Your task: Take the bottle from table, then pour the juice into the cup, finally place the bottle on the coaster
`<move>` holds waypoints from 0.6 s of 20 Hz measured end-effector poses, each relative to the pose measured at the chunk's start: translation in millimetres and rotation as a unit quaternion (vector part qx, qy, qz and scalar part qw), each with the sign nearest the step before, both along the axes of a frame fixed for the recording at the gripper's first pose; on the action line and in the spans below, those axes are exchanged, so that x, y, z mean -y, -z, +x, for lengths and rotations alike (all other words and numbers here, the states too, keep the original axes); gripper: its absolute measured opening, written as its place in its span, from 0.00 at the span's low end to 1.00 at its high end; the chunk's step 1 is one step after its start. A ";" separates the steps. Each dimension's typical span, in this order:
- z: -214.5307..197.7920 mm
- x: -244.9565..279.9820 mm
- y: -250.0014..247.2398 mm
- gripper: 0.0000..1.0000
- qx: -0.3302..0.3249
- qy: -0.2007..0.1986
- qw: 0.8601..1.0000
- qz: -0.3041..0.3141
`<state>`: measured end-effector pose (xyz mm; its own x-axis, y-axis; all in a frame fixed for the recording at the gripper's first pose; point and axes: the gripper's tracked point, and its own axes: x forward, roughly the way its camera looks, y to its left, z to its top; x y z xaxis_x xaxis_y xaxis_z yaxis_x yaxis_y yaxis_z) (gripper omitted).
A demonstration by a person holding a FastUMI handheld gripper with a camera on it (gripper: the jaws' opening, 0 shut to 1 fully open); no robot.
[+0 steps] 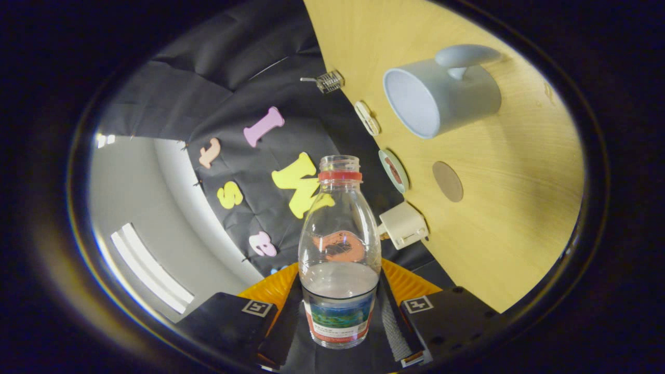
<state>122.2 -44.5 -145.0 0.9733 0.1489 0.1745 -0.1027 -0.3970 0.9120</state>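
Bottle (340, 249), uncapped, sits clamped between the hand-held gripper (340, 317) fingers, cup (441, 96) well beyond.

The wooden table (499, 234) carried a grey cup (441, 98), a round brown coaster (448, 181), and, along its edge by the booth wall, a small white disc (367, 118), a rimmed round dish (393, 171), a cream box (403, 225) and a little wire piece (329, 81).

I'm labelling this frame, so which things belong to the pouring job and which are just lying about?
Job: clear plastic bottle clamped between the gripper jaws; grey mug; round brown coaster.
Lying about: cream box; small round dish; white disc; small metal clip.
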 end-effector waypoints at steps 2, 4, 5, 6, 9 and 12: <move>-1.2 -5.6 3.8 0.76 0.003 0.003 0.999 -0.047; -3.3 -9.8 6.2 0.76 0.006 0.007 0.995 -0.096; -2.9 -9.6 7.1 0.76 0.007 0.012 0.992 -0.123; -3.0 -9.2 7.4 0.76 0.007 0.018 0.988 -0.151; -2.6 -9.5 -1.8 0.76 0.026 0.034 0.971 -0.236; 0.3 -14.9 -5.5 0.77 0.034 0.044 0.946 -0.320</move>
<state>122.6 -29.7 -139.5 0.9764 0.1651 0.1390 -0.1773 0.2464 0.9528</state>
